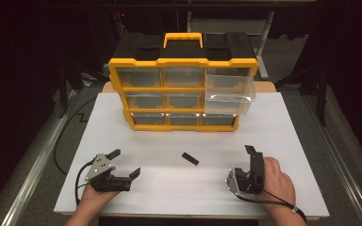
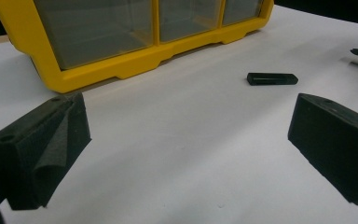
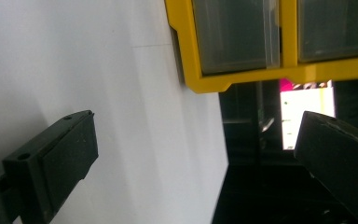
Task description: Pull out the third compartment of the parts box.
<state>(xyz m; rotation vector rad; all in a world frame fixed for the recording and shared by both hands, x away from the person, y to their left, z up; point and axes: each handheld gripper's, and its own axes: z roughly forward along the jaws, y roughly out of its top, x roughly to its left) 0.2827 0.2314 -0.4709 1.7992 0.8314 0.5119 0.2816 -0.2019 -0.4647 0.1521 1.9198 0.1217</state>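
- Ahead of the left tool, between it and the right tool, a small black block lies flat on the white worktop, apart from both.
- In the left gripper view the small black block sits beyond the jaws and off toward the right one, well short of the yellow organizer.
- The left tool has its jaws spread wide and holds nothing; the right tool is likewise spread and empty, turned on its side.
- The block looks rigid, light and smooth, so it may skid or pivot if one jaw touches first.
- A sound hold would be across its narrow width at mid-length, jaws squared to the long sides.
- Farther off, the organizer's top right drawer stands pulled out.
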